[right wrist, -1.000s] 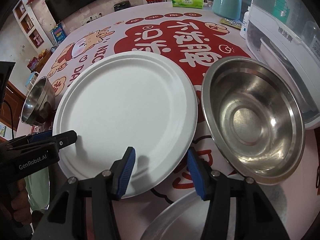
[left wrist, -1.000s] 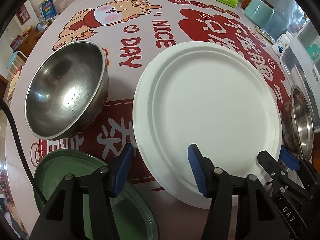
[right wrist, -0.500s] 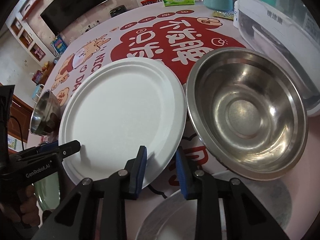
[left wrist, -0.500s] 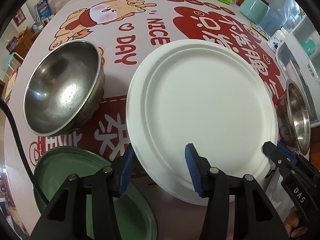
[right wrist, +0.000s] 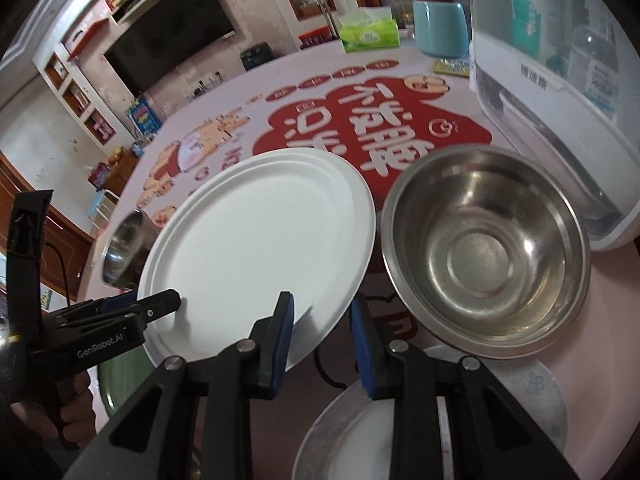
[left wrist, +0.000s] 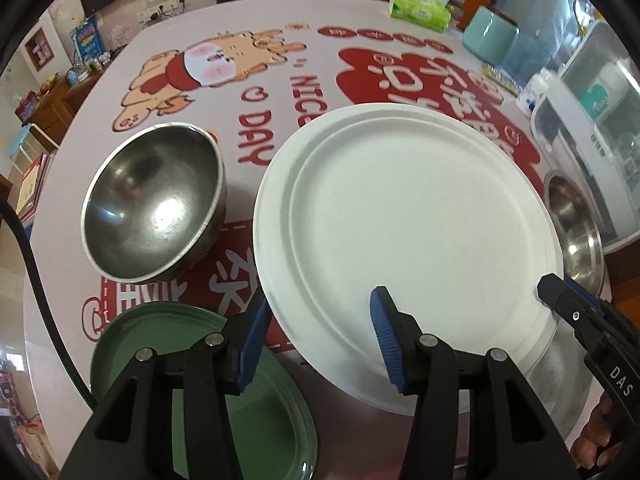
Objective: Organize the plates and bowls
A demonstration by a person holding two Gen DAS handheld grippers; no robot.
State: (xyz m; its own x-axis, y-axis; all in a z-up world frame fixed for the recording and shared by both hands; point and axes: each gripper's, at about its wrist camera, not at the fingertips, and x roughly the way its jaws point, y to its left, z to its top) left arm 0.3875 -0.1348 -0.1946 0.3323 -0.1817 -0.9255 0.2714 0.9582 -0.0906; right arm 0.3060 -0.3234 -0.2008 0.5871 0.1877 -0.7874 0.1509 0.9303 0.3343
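White plate [left wrist: 408, 240], green plate [left wrist: 192, 360], steel bowls [left wrist: 154, 200], red/pink cartoon tablecloth [left wrist: 224, 60] w/ "NICE DAY".

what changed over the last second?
The left tongs and right tongs closed on the white plate at its near rim and began lifting it, near edge raised. The small steel bowl, large steel bowl and green plate stayed put.

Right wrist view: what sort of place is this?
Most likely a home living or dining room: a wall-mounted television, wall shelves with small items, and a tissue box on a round table with a printed cloth.
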